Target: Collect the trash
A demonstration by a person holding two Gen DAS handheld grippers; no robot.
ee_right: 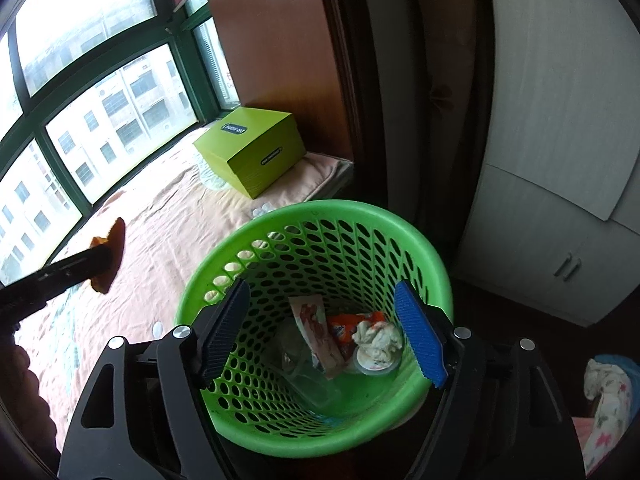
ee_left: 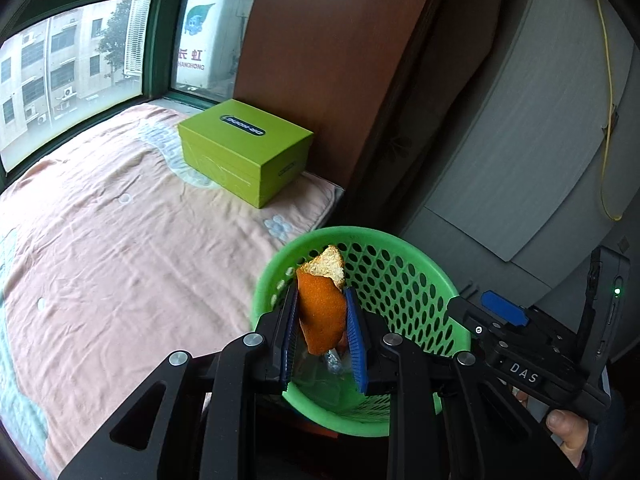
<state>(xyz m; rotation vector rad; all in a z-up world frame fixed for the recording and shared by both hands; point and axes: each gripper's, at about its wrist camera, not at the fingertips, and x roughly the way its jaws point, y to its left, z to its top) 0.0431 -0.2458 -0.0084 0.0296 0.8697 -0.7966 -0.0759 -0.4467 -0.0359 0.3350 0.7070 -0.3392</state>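
Only the right wrist view showed the basket's (ee_right: 320,216) bottom: wrappers, a crumpled tissue (ee_right: 378,338), a cup lid. Left claw (ee_left: 322,330) was clamped on an orange peel (ee_left: 322,316) at frame centre, over the basket rim (ee_left: 280,256) beside the bed (ee_left: 120,260) edge. Right claw (ee_right: 322,332) stood wide w/ nothing between, above the basket mouth.

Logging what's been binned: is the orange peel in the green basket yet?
Not yet. The orange peel is clamped in the left gripper, held in the air beside the green basket, not inside it.
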